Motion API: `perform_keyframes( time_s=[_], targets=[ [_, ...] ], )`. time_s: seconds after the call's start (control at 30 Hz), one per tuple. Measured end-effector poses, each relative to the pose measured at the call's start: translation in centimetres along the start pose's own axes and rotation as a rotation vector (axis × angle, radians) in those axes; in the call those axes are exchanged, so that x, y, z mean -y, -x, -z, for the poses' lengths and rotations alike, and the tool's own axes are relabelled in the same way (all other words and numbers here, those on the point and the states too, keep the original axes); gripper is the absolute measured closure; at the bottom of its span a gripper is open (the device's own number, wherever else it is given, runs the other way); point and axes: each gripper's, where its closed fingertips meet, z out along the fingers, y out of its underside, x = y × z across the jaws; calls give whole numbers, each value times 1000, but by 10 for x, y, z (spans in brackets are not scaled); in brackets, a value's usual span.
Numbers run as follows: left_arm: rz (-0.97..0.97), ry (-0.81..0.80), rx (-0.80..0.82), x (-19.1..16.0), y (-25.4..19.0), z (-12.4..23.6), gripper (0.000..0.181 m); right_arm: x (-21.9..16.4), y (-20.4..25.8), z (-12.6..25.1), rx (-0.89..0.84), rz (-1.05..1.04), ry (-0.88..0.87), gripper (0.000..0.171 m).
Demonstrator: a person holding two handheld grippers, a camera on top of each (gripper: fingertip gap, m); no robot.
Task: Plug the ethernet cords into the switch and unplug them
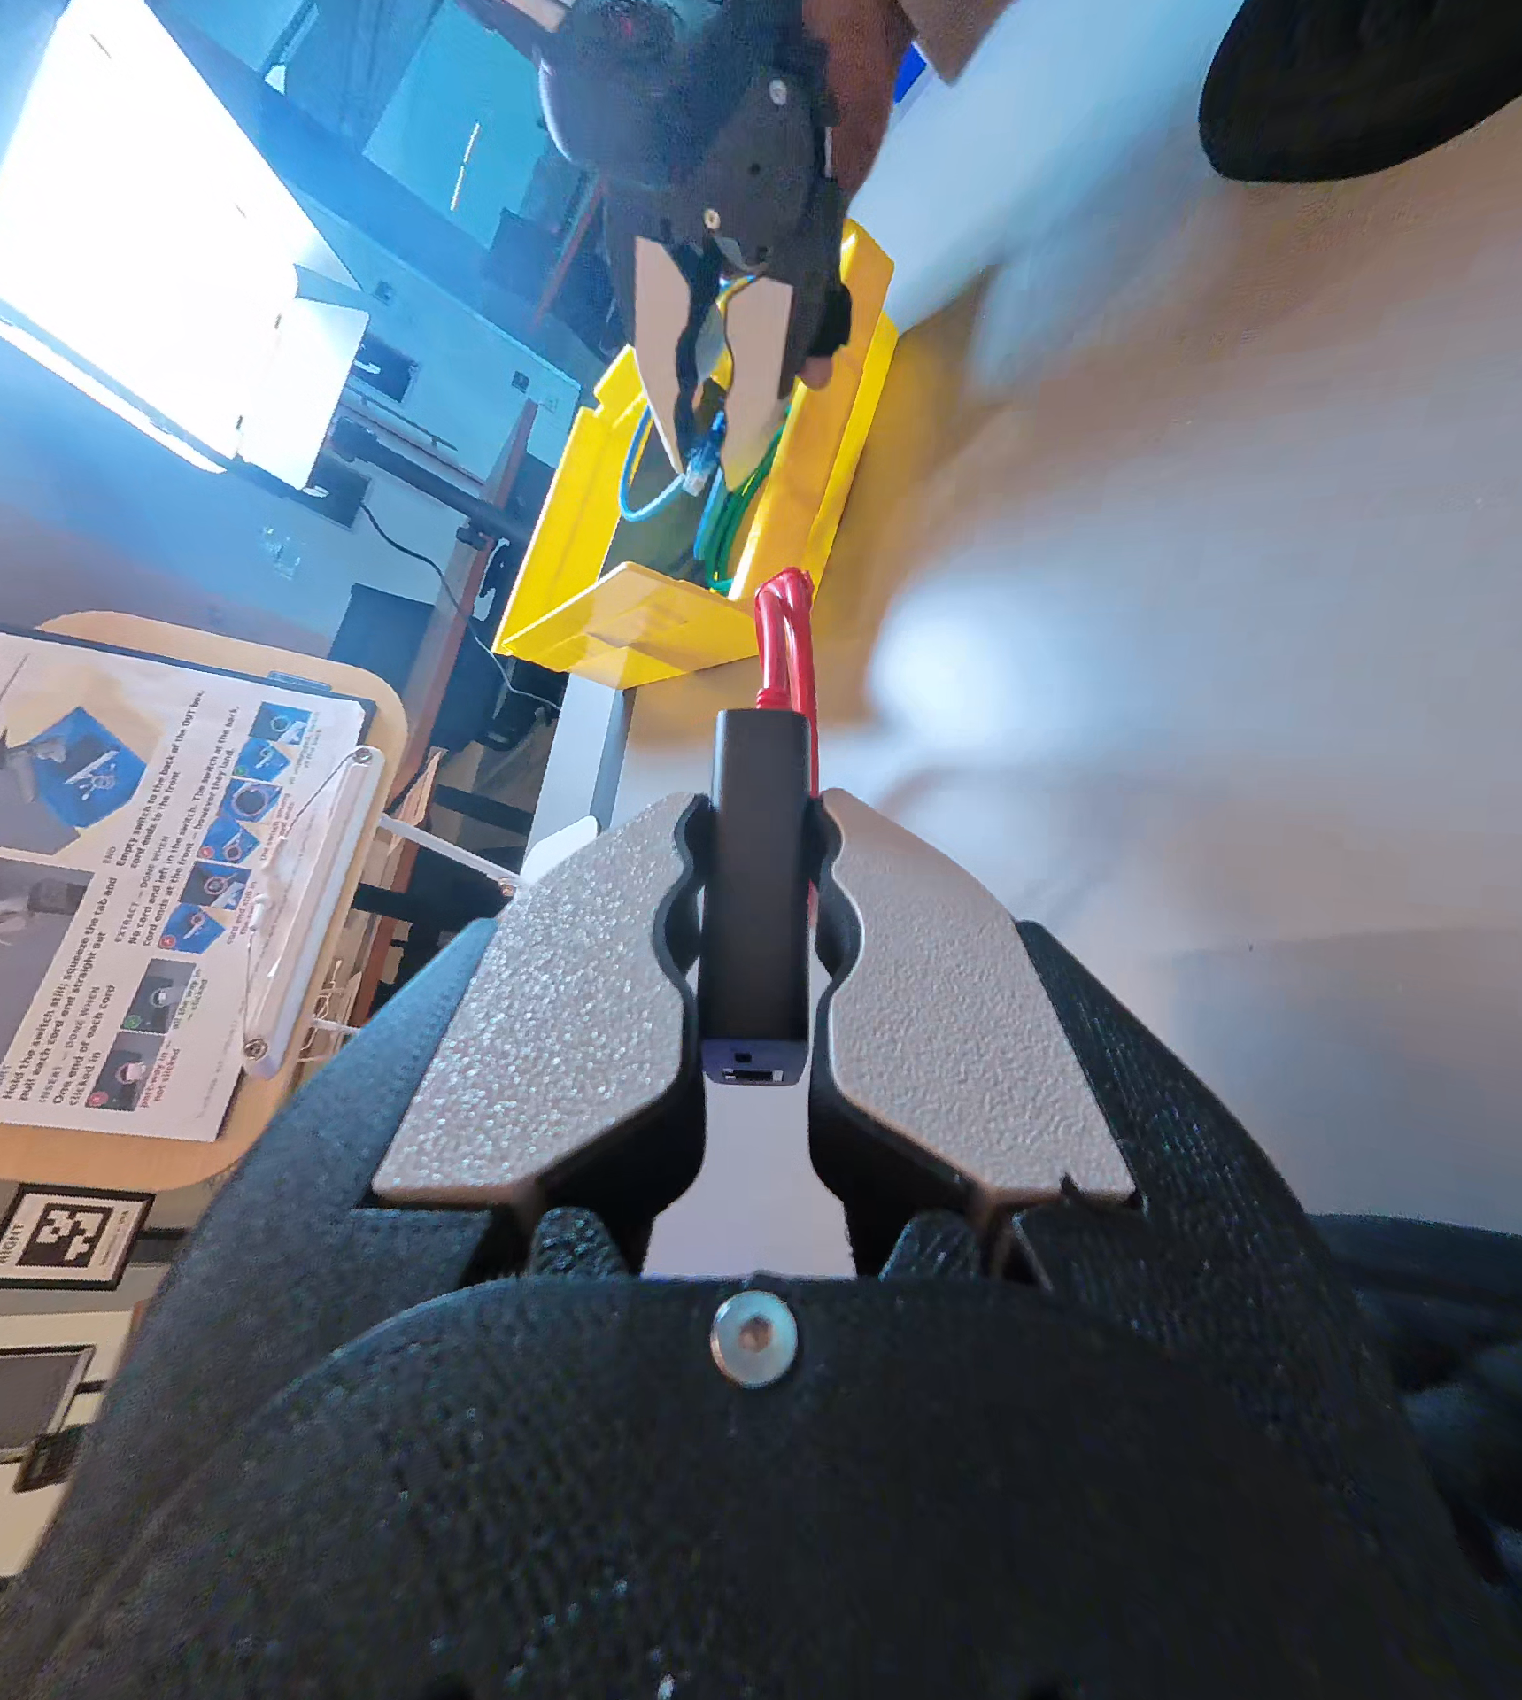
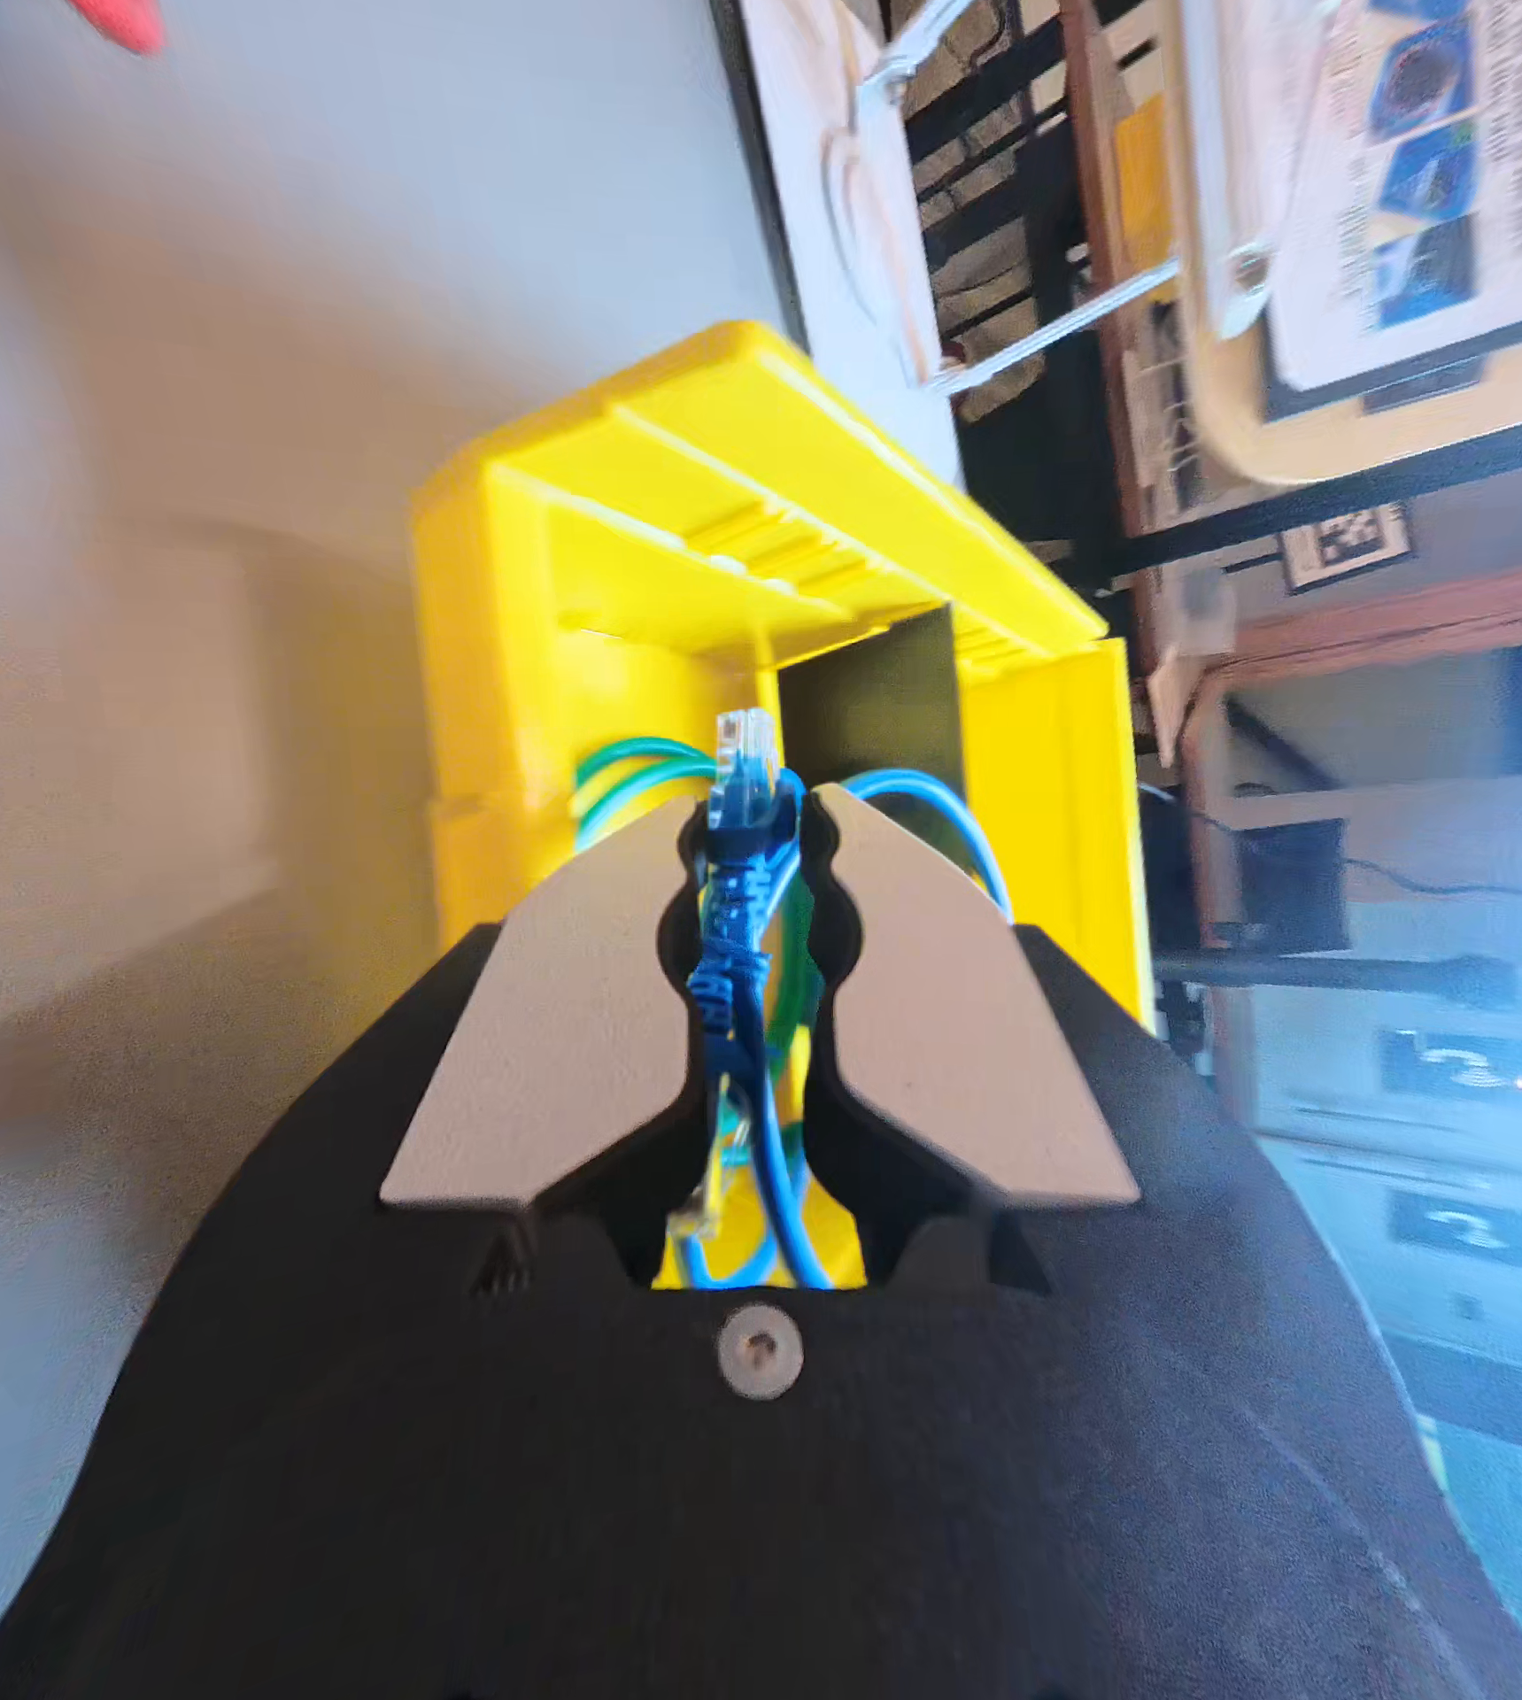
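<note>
The left gripper [image 1: 757, 828] fingers clamp the black switch [image 1: 758, 883], red cord [image 1: 784, 635] plugged in; the right gripper [image 2: 757, 809] fingers pinch a blue ethernet cord [image 2: 743, 883] above the yellow bin [image 2: 1051, 828] at the surface's edge.

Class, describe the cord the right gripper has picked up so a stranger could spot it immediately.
Find the yellow bin on the pale table; several coiled cords lie inside. Just in front, the right gripper pinches a blue cord between its fingers. Unlike the green cords in the bin, its clear plug sticks out past the fingertips.
</note>
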Motion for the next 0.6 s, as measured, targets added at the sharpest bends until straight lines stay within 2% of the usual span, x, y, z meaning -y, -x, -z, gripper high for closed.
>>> perform_keyframes(
  time_s=[0.13, 0.27, 0.43, 0.5, 0.6],
  targets=[
    [47, -20, -18, -1, -3, -3, 161, 16, 10, 12, 80, -225, -65, 130],
    [80, -40, -29, -1, -5, -5, 161, 62, 7, 48, 200, -395, -254, 121],
    [98, -60, -37, 1, -7, -5, 161, 157, 62, 108, 370, -184, -623, 122],
    [104, -66, -42, 3, -8, -6, 161, 181, 88, 110, 383, -97, -632, 122],
    [100, -77, -54, 7, -13, -8, 161, 202, 110, 91, 314, 13, -572, 127]
  ],
)
